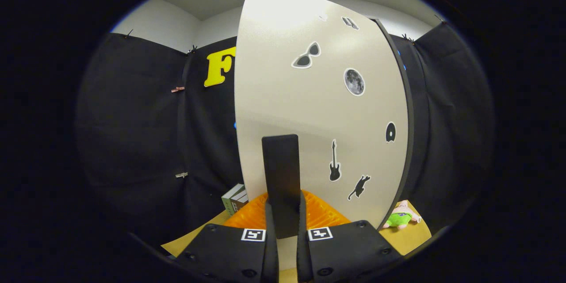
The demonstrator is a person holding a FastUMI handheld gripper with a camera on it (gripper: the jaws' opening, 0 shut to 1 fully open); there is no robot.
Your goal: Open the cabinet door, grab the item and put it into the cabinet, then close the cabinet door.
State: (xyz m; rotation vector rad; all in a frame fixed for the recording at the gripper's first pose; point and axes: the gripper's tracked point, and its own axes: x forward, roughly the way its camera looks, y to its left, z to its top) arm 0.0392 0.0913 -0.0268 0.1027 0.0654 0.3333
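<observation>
Black cloth (146,132) hangs as the booth's wall on both sides, clipped up below a pale wall and ceiling (212,0), and a tan tabletop (415,232) runs along the bottom of the scene; close ahead stands the white cabinet door (309,110), swung out so that its broad face fills the middle and its dark edge curves down the right side; on that face sit several stickers: a pair of sunglasses (306,55), a round moon (354,82), a guitar (334,162), a leaping cat (359,186) and a small dark disc shape (390,132) near the edge; a black upright handle (280,177) is fixed low on the door; the gripper (285,225) has its 2 fingers drawn close together on either side of the handle's lower end, each finger seeming to press on it, so the tool is pinching the handle; just behind the handle's foot lies an orange ribbed object (323,214) on the table, partly hidden by the door; to the left of it, against the cloth, stands a small box (234,199); the item, a soft toy (401,217) in pink with a green middle, lies on the tabletop to the right, beyond the door's edge and well apart from the fingers.
</observation>
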